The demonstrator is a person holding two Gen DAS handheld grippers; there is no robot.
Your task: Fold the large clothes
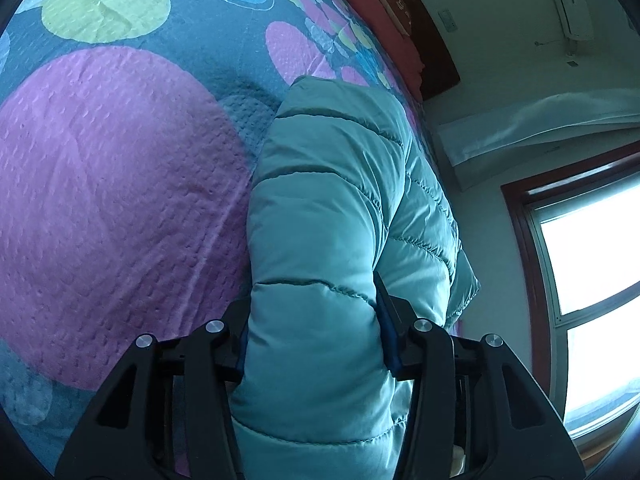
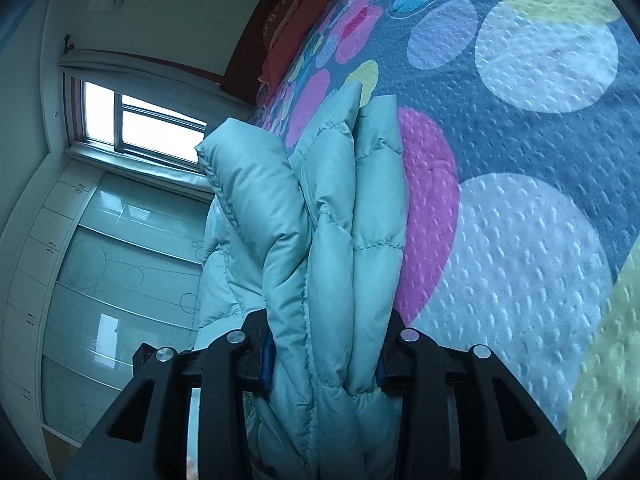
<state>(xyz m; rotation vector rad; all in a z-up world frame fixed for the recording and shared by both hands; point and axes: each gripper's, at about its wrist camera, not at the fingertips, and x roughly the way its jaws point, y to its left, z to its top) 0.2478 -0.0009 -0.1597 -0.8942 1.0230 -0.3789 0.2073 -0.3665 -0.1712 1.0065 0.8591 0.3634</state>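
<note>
A teal quilted puffer jacket (image 1: 336, 200) fills the middle of the left wrist view and runs away from me over the bed. My left gripper (image 1: 314, 320) is shut on a thick padded part of it, one finger on each side. In the right wrist view the same jacket (image 2: 336, 220) shows as several bunched layers, and my right gripper (image 2: 328, 344) is shut on these layers. The jacket hides most of both grippers' fingertips. It is held up above the bedspread (image 1: 120, 200), also visible in the right wrist view (image 2: 520, 240).
The bedspread is blue with large coloured circles. Red pillows (image 1: 384, 24) and a dark headboard (image 1: 436, 52) lie at the far end of the bed. A window (image 1: 592, 280), an air conditioner (image 1: 568, 0) and a glossy wardrobe (image 2: 120, 260) line the walls.
</note>
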